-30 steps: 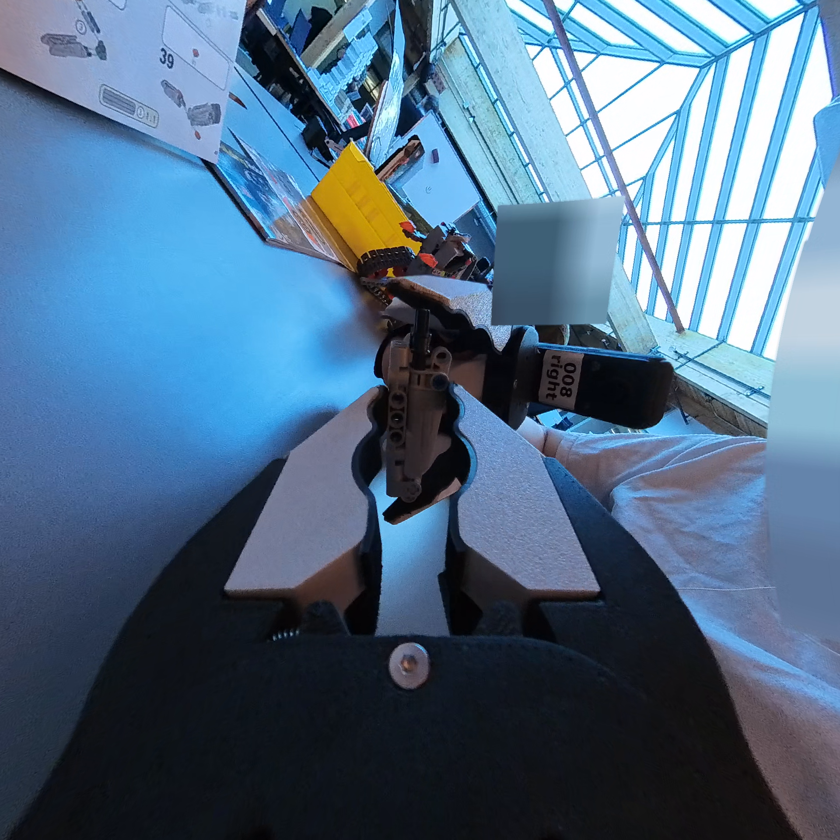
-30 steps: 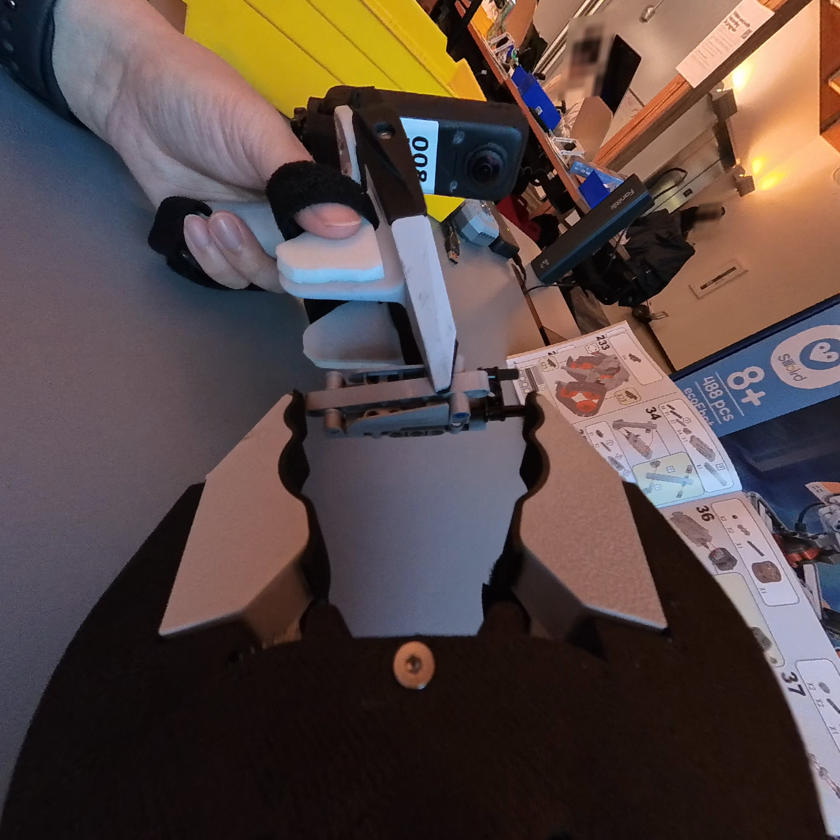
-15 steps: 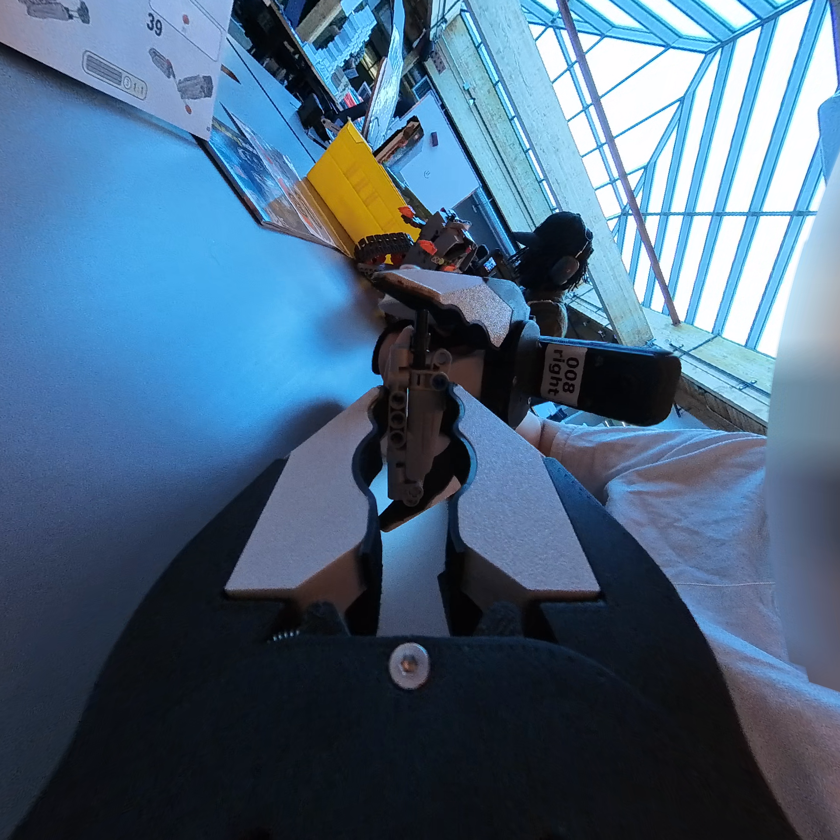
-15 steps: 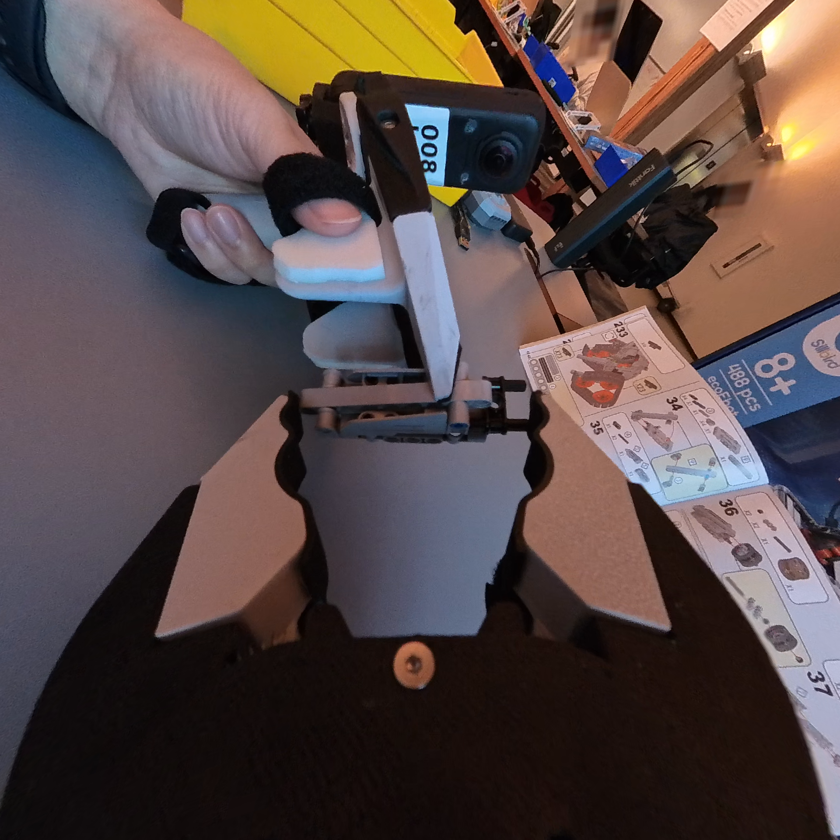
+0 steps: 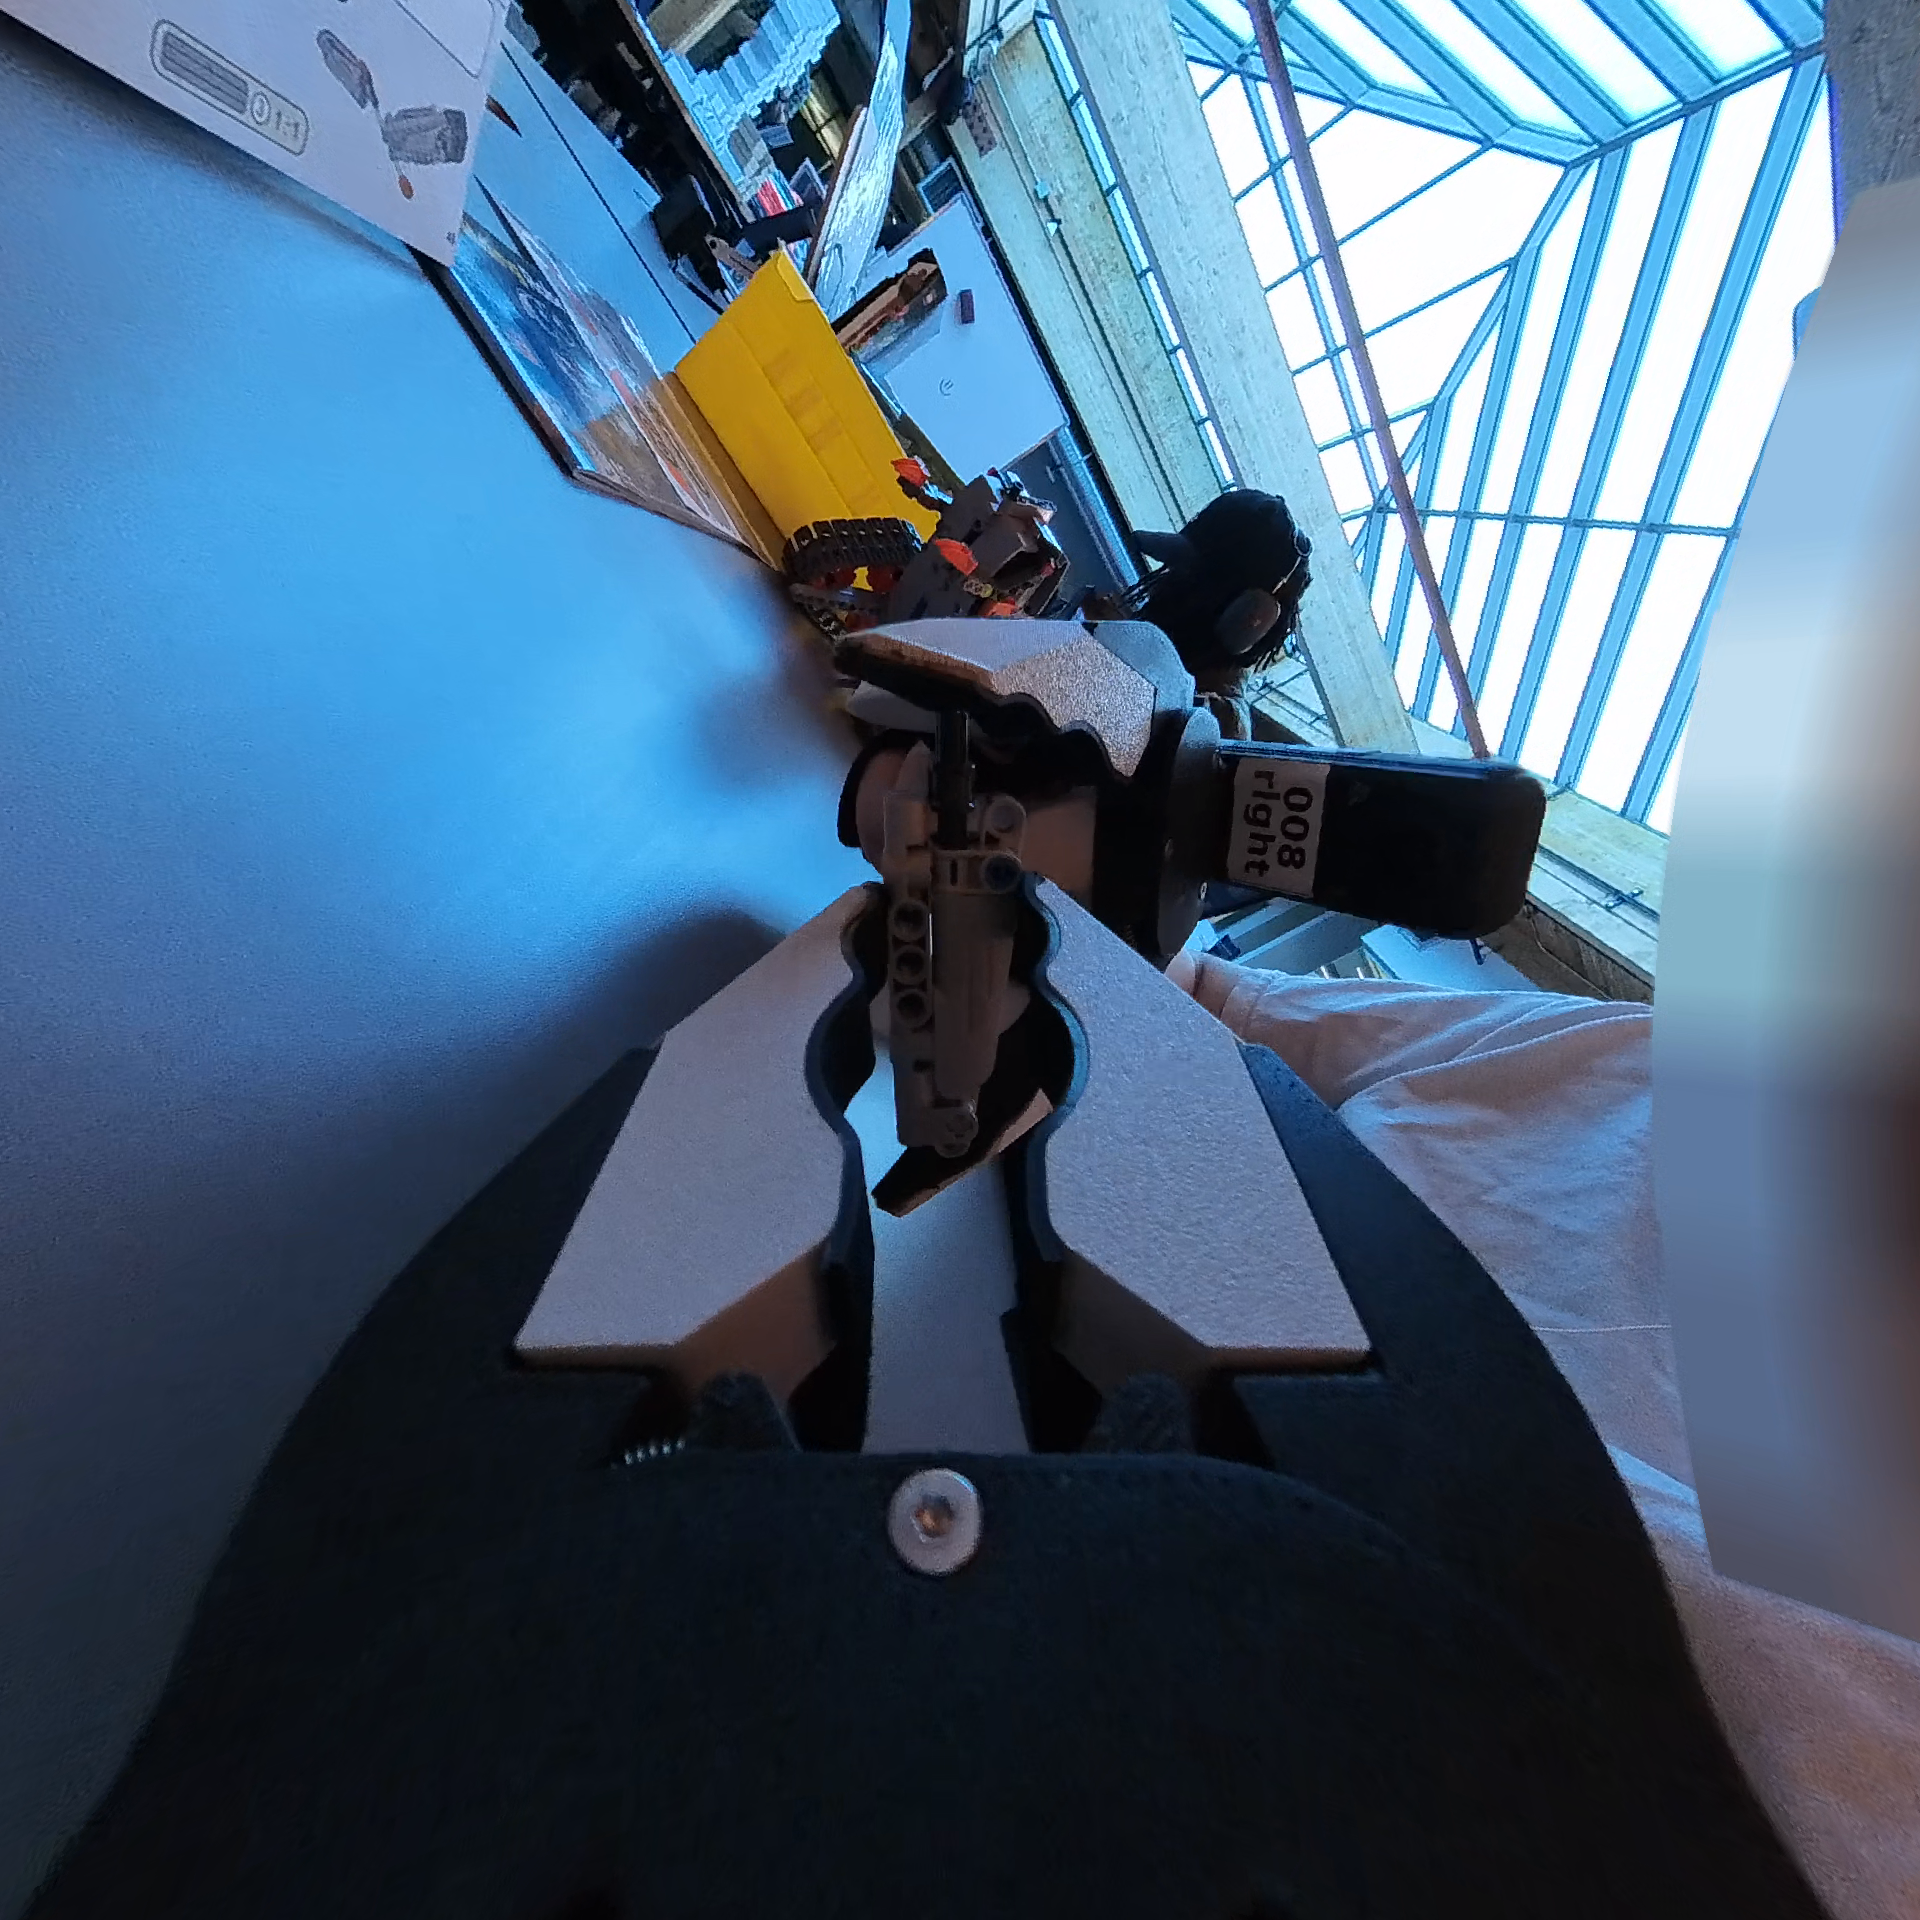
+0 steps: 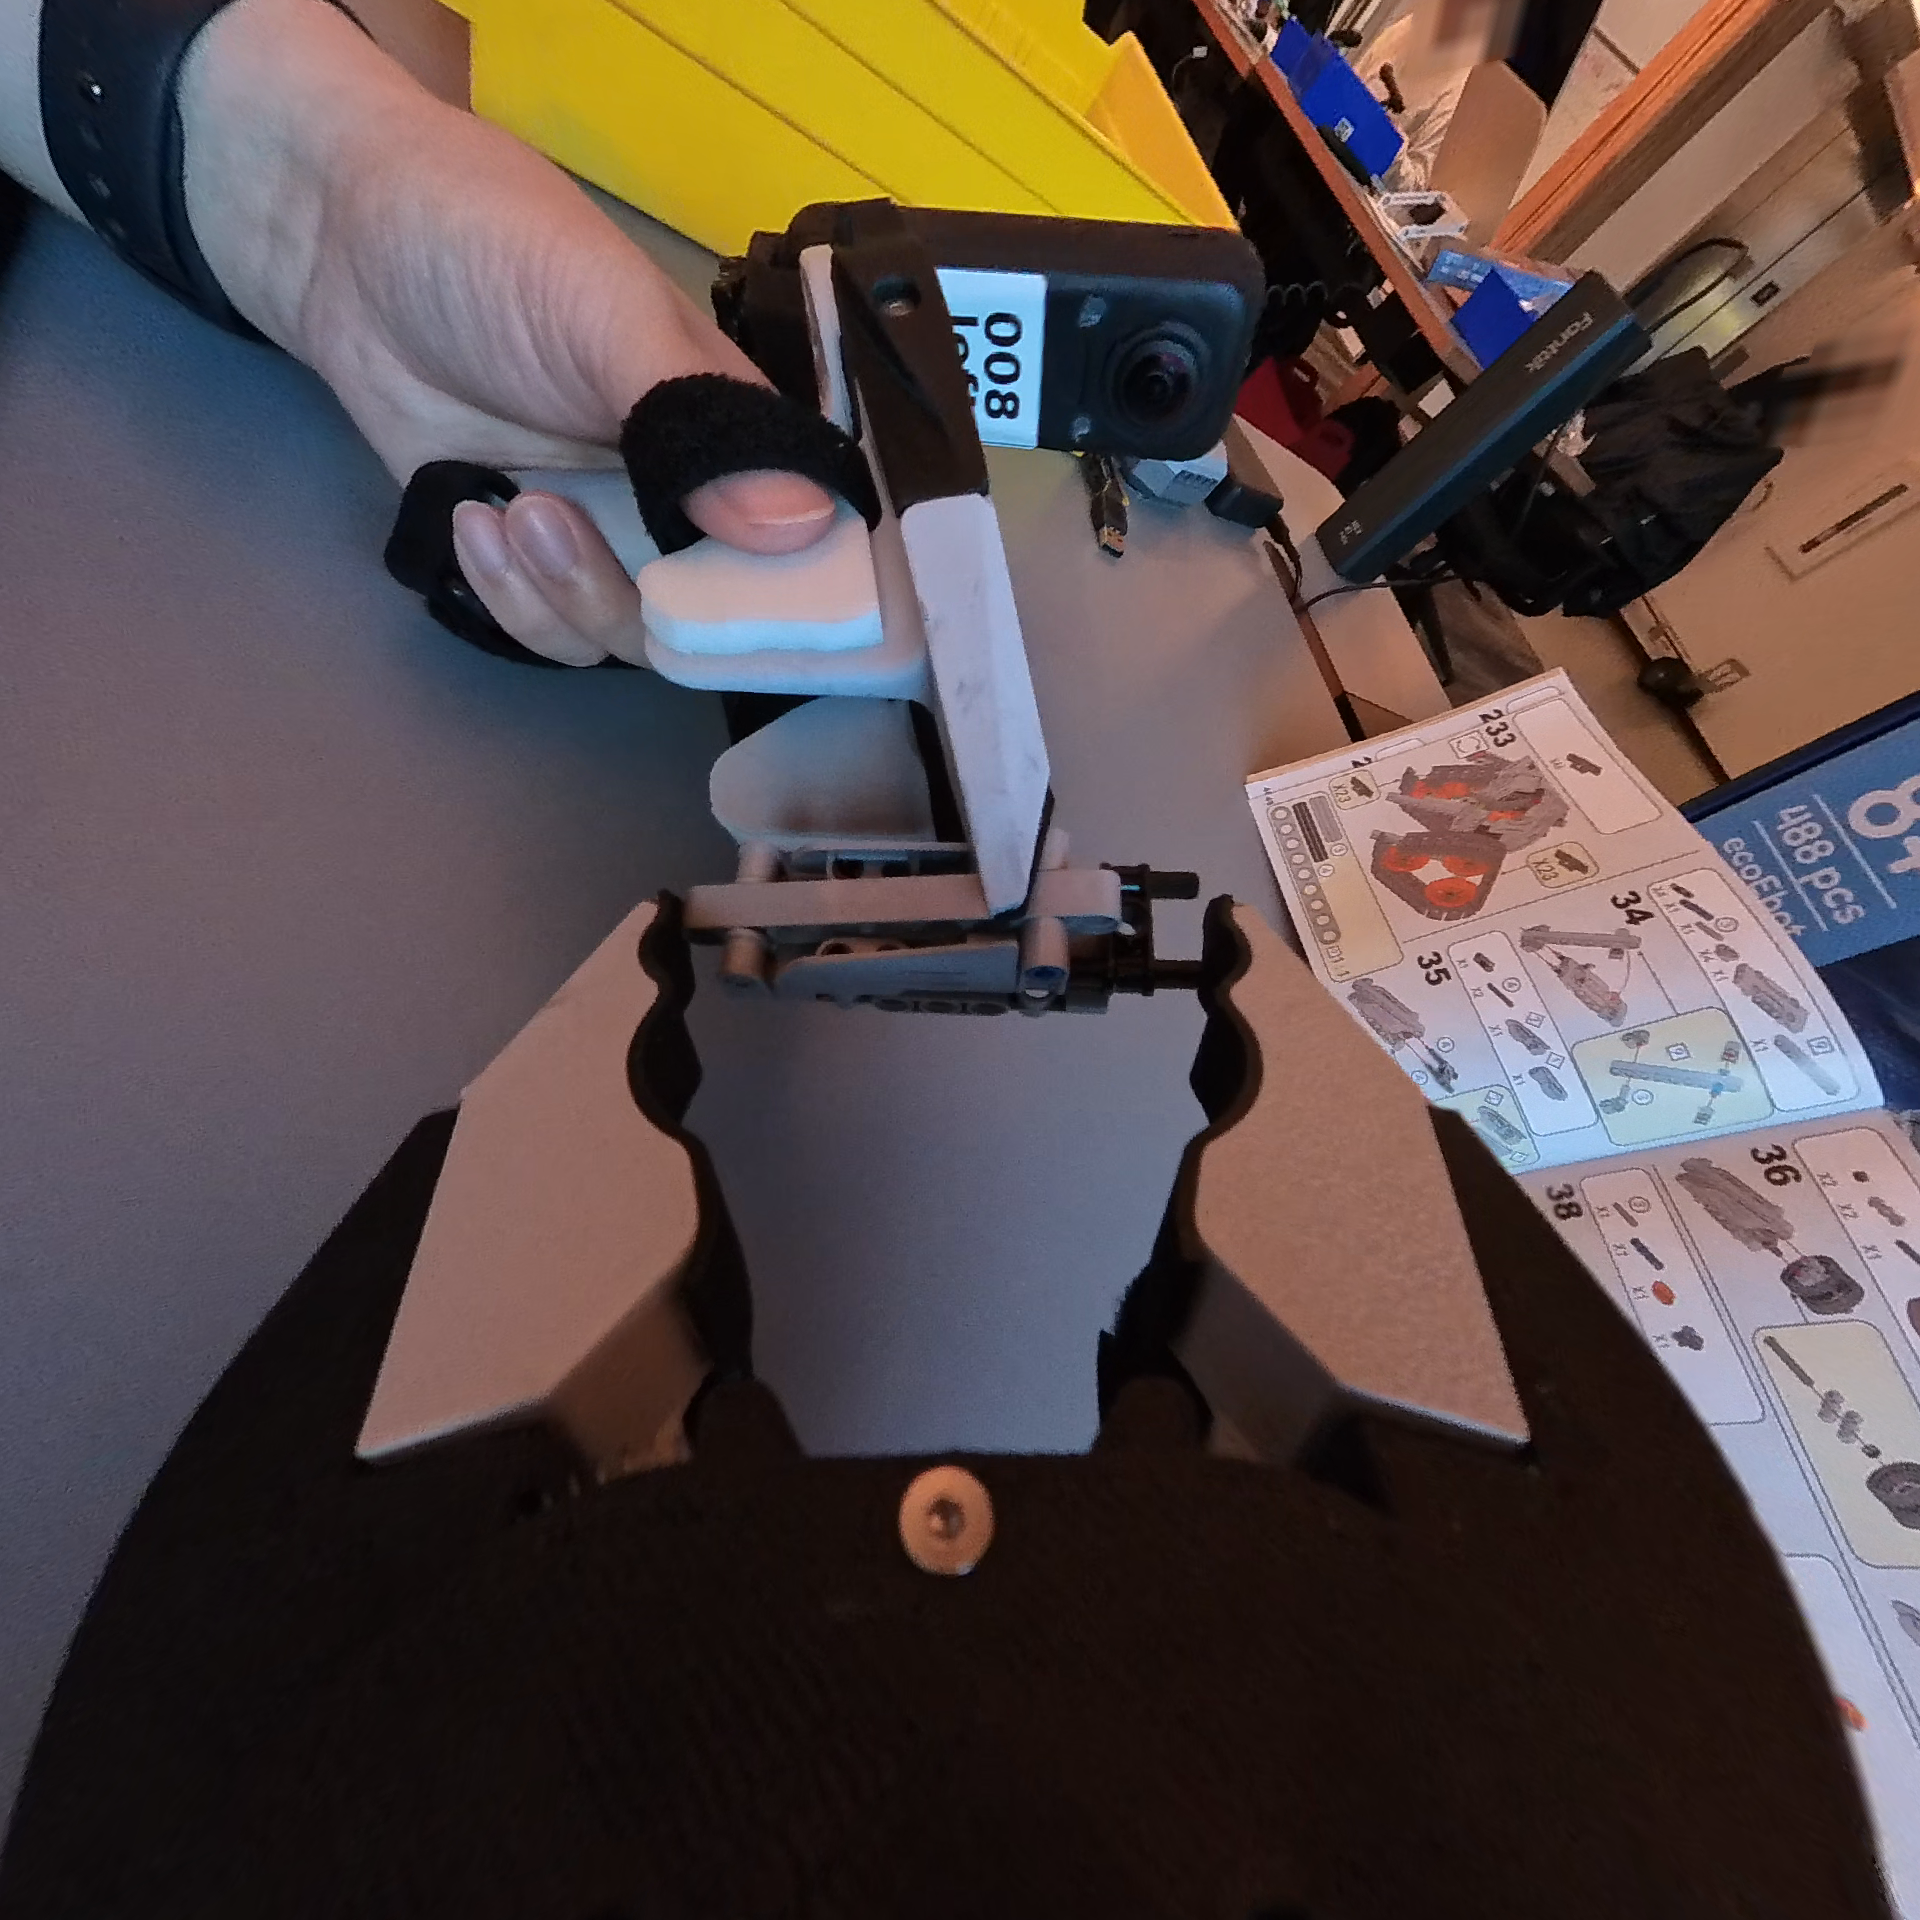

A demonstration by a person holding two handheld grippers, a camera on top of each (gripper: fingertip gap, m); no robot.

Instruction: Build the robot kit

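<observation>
We see a grey brick assembly (image 5: 940, 997) pinched in the left gripper (image 5: 948, 925) above the grey worktop (image 6: 208, 831); the right gripper (image 6: 940, 925) is spread wide around it, an instruction sheet (image 6: 1538, 977) nearby.

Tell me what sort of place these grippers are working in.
Probably a workshop or maker lab. A grey table carries a building-set instruction sheet and a yellow bin; shelves with blue bins line the back, under a glazed roof. The left gripper grips a grey brick assembly.
</observation>
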